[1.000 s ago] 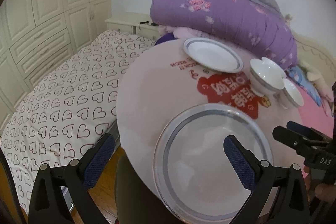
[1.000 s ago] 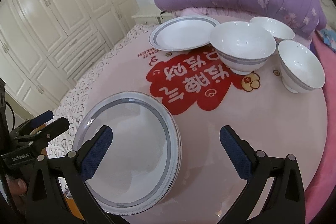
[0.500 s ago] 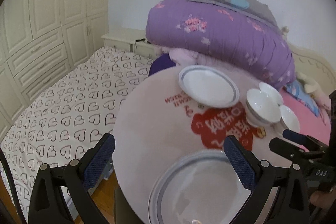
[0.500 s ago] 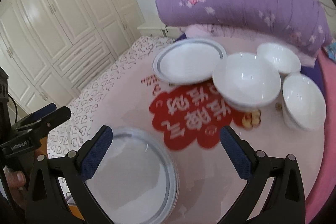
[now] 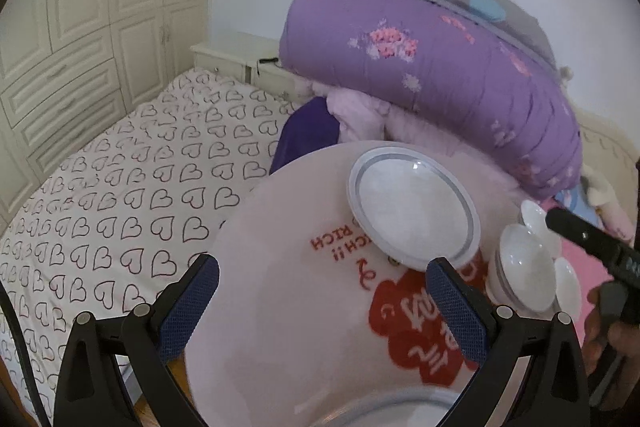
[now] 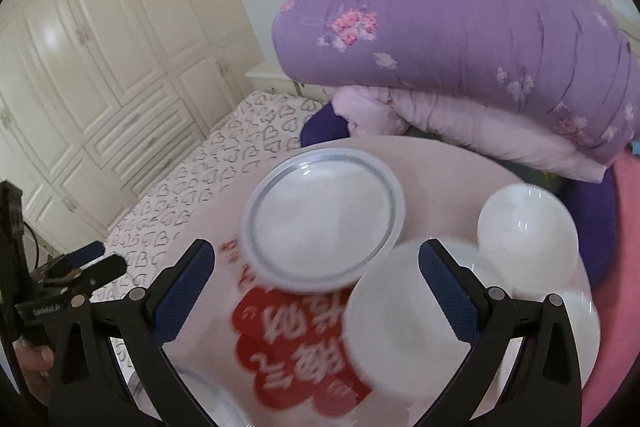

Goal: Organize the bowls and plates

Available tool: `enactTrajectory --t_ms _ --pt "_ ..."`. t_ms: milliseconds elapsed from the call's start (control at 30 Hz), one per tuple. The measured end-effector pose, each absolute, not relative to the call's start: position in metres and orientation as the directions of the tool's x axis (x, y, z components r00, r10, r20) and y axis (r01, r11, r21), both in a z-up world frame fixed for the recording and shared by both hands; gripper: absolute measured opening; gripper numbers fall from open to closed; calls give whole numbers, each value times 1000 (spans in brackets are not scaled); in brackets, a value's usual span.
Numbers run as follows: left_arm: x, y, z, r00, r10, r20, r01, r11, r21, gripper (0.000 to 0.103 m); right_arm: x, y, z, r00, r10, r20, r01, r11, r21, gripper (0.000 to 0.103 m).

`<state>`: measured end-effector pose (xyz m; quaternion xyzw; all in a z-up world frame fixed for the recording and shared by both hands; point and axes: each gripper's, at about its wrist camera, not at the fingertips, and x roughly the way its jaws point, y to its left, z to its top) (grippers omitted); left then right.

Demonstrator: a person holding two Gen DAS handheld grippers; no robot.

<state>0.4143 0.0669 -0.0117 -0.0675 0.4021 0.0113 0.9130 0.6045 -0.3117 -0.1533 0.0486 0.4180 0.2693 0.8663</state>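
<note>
**Cut-off, covered and blurred parts**

In the left wrist view, the near plate (image 5: 372, 407) is cut off by the bottom edge, so that only an arc of its grey-banded rim is shown. The bowls (image 5: 524, 275) at the right are partly covered by the right gripper (image 5: 588, 239), and their number cannot be counted there. In the right wrist view, the nearest bowl (image 6: 396, 303) and the red print on the table (image 6: 296, 355) are smeared by motion blur, and the characters cannot be read.

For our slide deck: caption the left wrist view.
Open left gripper above round pink table, facing white grey-rimmed plate.
</note>
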Motion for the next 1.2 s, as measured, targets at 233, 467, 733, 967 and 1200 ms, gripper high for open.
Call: enactTrajectory --t_ms 233,467,733,967,1200 --pt "488 55 -27 615 -50 -787 -45 994 -99 102 671 -307 -179 420 469 -777 -401 864 305 103" --pt "567 54 -55 535 -76 -842 -44 992 -117 102 710 -295 -209 328 418 -847 -407 872 273 103" --pt "634 57 -92 445 -147 -883 -43 982 -185 87 735 -288 -238 247 383 -890 -393 879 270 99" --pt "668 66 -117 399 -181 -899 -55 974 -221 68 748 -275 -254 190 347 -918 -395 883 252 84" --pt "672 62 -136 385 -185 -904 -43 975 -217 52 751 -270 -272 139 343 -929 -377 885 271 60"
